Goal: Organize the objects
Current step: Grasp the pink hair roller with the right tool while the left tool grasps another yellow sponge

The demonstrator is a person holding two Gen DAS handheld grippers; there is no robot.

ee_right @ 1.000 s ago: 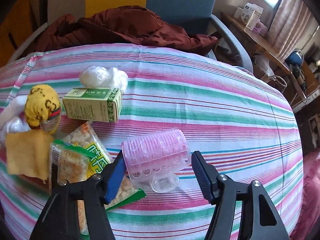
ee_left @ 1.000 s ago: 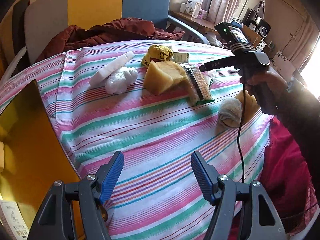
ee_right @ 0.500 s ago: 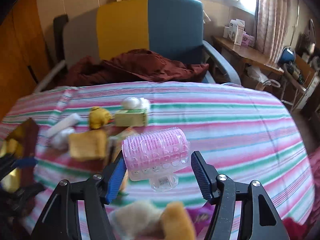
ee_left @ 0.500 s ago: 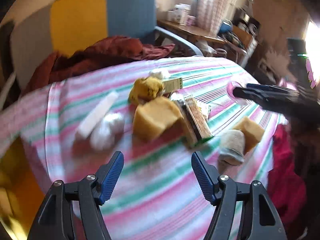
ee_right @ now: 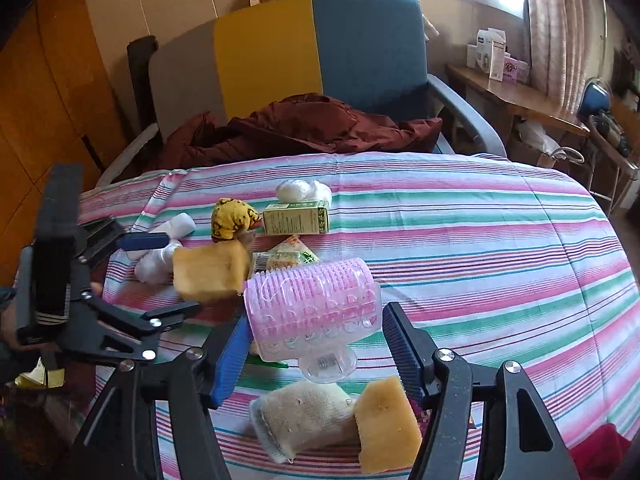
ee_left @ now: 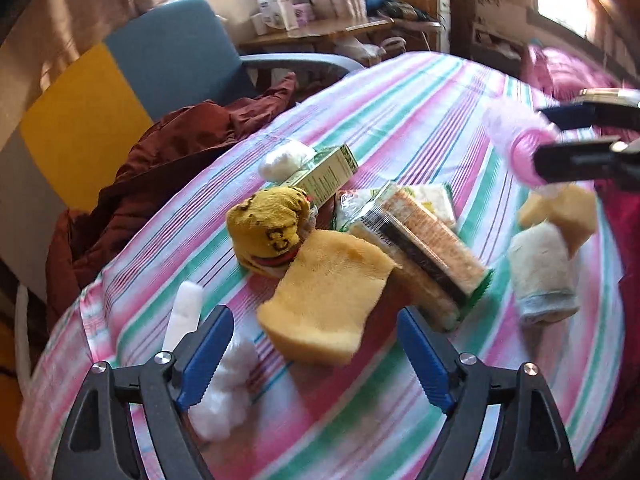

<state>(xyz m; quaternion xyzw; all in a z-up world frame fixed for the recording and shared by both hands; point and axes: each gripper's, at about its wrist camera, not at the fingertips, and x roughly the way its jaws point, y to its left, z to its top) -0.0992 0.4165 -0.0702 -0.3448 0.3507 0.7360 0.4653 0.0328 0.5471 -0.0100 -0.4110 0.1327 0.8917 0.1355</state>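
A: Surface?
B: Striped table, chair at 12 o'clock.
A: Fingers?
B: My left gripper just opened wide, empty, above yellow sponge. Right gripper grips pink roller, raised.

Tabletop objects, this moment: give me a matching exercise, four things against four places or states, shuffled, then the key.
Things
1. pink plastic hair roller
2. green cardboard carton
3. large yellow sponge block
4. rolled beige sock

Places or states
A. lying against a smaller yellow sponge
B. just ahead of the open left gripper
C. between the right gripper jaws
D. beside the white plastic wad

Pairs: 1-C, 2-D, 3-B, 4-A
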